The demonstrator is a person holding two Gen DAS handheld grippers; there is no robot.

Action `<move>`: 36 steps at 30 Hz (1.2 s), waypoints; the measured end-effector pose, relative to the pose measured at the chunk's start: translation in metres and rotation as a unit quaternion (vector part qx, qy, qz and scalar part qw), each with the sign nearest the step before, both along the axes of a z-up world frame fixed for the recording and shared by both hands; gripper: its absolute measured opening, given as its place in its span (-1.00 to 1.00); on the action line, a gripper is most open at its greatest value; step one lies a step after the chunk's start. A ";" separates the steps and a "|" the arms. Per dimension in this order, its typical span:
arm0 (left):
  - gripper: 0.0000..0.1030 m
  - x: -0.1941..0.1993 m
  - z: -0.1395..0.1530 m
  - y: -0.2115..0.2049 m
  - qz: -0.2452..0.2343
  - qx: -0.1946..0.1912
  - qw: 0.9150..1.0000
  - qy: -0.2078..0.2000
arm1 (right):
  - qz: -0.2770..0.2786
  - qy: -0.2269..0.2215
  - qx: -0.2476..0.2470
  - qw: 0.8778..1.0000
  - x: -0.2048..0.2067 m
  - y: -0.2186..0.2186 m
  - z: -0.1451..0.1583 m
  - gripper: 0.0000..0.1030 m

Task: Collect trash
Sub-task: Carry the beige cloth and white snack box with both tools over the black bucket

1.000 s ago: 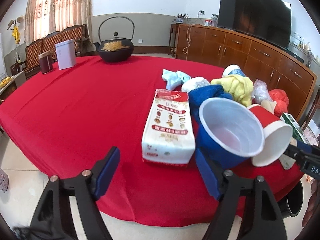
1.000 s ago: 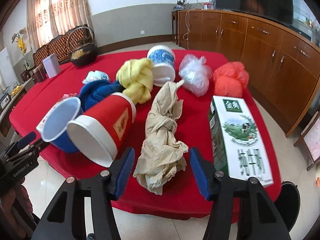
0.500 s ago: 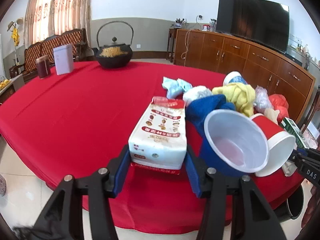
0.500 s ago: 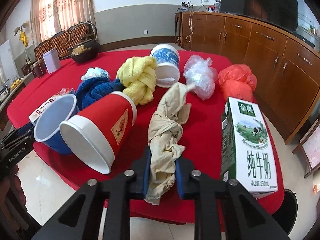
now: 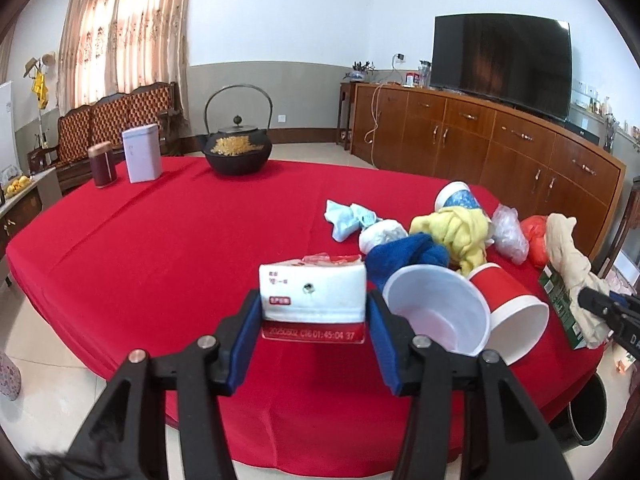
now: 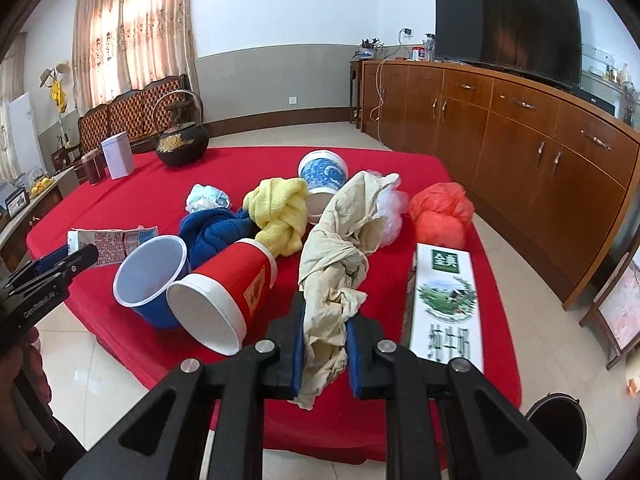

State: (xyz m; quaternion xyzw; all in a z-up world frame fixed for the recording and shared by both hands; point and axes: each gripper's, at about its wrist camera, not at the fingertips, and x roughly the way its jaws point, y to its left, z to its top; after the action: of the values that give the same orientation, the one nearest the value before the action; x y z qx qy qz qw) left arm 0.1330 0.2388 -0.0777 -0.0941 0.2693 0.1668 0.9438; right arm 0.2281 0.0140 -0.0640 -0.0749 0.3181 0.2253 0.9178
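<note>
- Change since the earlier frames: both grippers, then open above the table, have closed on an item each and raised its near end off the cloth.
- Left gripper [image 5: 314,334]: jaws clamped on the sides of the white and red paper pack [image 5: 313,297]. The near end of the pack is lifted and faces the camera; whether the far end touches the red tablecloth [image 5: 160,248] cannot be told.
- Right gripper [image 6: 322,346]: jaws nearly shut, pinching the beige rag [image 6: 340,248]. The rag rises from the pads and droops to the far side, over the clear plastic bag [image 6: 390,216].
- Items left on the table, near edge: blue cup [image 6: 150,276] and red cup [image 6: 224,300], both on their sides, mouths toward the near edge, touching each other. Milk carton [image 6: 446,300] lies flat at the right.
- Items left, farther back: blue cloth [image 6: 212,232], yellow cloth [image 6: 280,210], blue-patterned cup [image 6: 322,178], crumpled light-blue wrapper [image 6: 208,198], orange bag [image 6: 440,212].
- Not trash, by appearance: iron kettle [image 5: 238,148], white tin [image 5: 141,152] and brown jar [image 5: 102,164] at the far left of the table.
- Disposal point: a dark bin [image 6: 556,428] stands on the floor at the near right, below the table edge.
- Progress, as judged: early stage. Two items are gripped but none is seen in the bin; about nine remain on the cloth.
- Remaining: carry both held items to the bin, release them, then return for the cups, cloths, bags and carton.
</note>
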 end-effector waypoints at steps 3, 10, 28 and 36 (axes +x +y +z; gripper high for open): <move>0.03 0.003 -0.012 0.004 0.002 -0.013 1.000 0.007 | -0.001 0.003 -0.001 1.000 -0.003 -0.004 -0.001 -0.64; 0.41 0.016 -0.031 0.003 0.011 0.000 0.999 0.033 | -0.006 0.013 -0.009 1.000 0.000 -0.005 -0.010 -0.64; 0.00 -0.004 -0.007 0.003 0.013 0.000 1.000 0.015 | -0.022 0.021 -0.002 1.000 0.007 -0.009 -0.009 -0.64; -0.01 -0.019 0.028 -0.037 -0.020 0.017 1.000 -0.015 | -0.043 0.008 0.012 0.999 -0.011 -0.043 0.009 -0.64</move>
State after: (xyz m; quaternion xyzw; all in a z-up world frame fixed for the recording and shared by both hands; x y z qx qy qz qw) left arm 0.1139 0.2014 -0.0500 -0.0746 0.2543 0.1511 0.9523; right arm 0.2172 -0.0295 -0.0549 -0.0482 0.3258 0.1899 0.9249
